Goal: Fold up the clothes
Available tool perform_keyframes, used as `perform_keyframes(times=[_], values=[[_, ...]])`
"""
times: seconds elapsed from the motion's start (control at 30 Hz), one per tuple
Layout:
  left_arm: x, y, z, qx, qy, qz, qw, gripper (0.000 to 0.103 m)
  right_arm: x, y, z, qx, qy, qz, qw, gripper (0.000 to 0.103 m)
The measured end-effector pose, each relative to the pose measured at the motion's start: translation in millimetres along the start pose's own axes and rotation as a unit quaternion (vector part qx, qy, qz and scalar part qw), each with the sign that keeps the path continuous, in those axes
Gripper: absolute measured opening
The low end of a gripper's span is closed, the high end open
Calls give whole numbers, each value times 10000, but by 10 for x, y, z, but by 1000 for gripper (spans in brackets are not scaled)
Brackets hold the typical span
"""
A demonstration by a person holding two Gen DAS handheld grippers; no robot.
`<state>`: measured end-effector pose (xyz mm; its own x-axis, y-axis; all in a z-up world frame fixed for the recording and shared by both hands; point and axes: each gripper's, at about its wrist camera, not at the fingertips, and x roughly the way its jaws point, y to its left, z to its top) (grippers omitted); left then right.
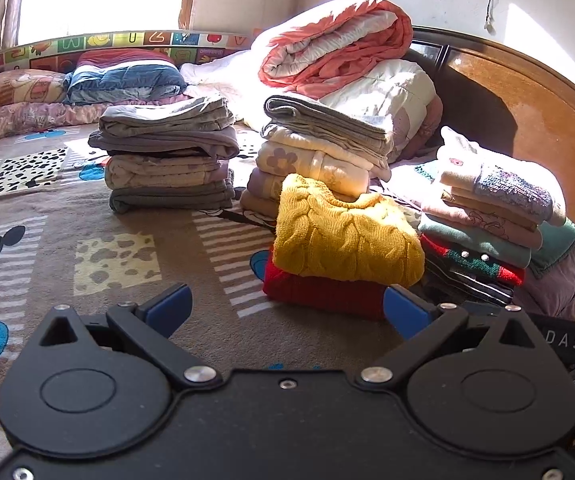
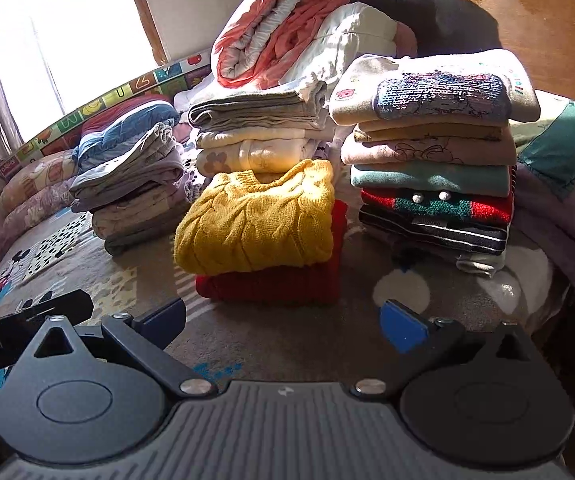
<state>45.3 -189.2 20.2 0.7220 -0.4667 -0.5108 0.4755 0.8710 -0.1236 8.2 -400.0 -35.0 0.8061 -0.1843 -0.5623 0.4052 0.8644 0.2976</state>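
straight ahead of my left gripper (image 1: 285, 312) and right gripper (image 2: 283, 322), both spread wide and empty, sits the yellow sweater (image 2: 259, 220). i'd check its edges sit square on the red one (image 2: 279, 284).

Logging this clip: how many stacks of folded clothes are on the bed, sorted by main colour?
Grey stack: 1
Cream stack with grey top: 1
Yellow-over-red sweater stack: 1
Multicoloured stack: 1
Total: 4

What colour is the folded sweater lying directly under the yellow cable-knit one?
Red. The red sweater shows best in the right wrist view, beneath the yellow sweater.
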Motion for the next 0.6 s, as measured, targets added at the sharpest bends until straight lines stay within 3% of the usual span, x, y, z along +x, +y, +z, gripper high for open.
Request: perform_keyframes(times=[0.6], values=[[-43,-214,-75,493,33,105,9987,103,-117,-13,-38,-175,65,-277,9994,103]])
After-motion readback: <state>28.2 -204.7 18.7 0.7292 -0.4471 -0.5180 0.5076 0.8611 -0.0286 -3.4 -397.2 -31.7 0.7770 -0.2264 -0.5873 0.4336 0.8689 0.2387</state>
